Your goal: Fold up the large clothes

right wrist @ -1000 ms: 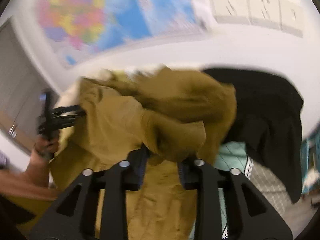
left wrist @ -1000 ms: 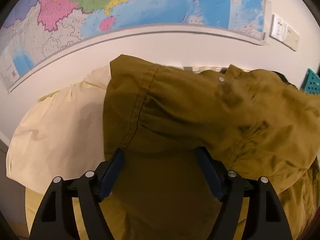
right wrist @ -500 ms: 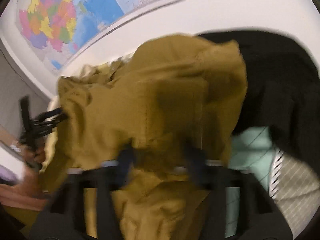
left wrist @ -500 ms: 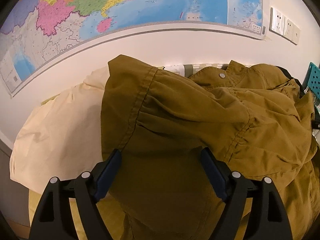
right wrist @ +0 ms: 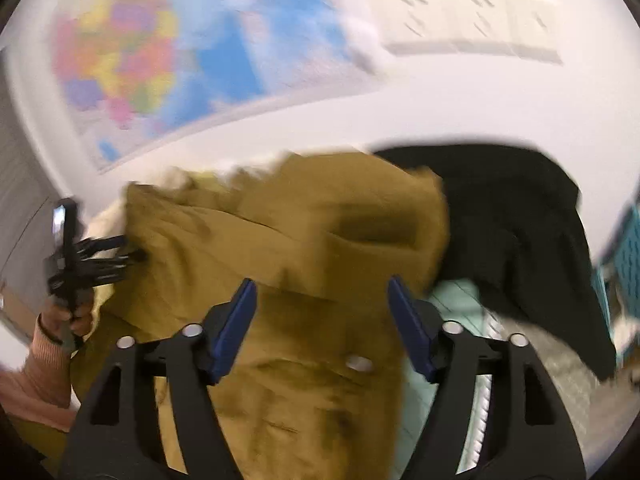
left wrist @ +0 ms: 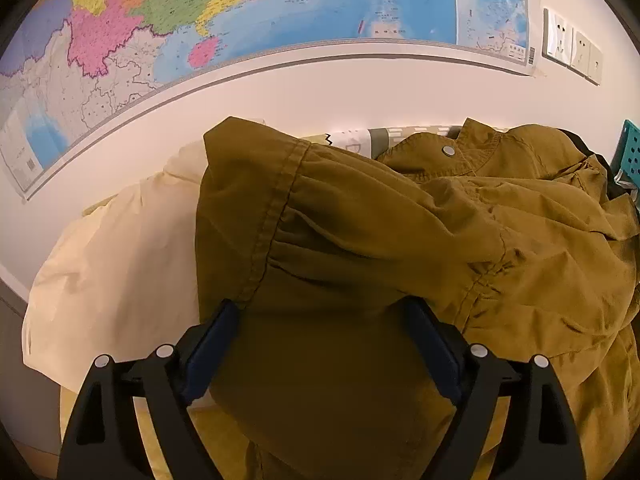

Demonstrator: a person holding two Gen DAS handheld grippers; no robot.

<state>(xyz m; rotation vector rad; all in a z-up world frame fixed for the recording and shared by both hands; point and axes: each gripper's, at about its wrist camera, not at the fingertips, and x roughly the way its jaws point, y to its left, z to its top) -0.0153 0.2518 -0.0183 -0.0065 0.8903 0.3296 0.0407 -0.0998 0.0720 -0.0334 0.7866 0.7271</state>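
A: Where is the mustard jacket [left wrist: 400, 248] placed?

B: It is spread over a cream cloth [left wrist: 116, 264], beside a black garment [right wrist: 532, 236]; the long axis is laid left to right, collar toward the wall.

A: And the grippers?

B: The left gripper [left wrist: 320, 352] and right gripper [right wrist: 322, 328] are held apart, fabric lying between the fingers, not clamped.
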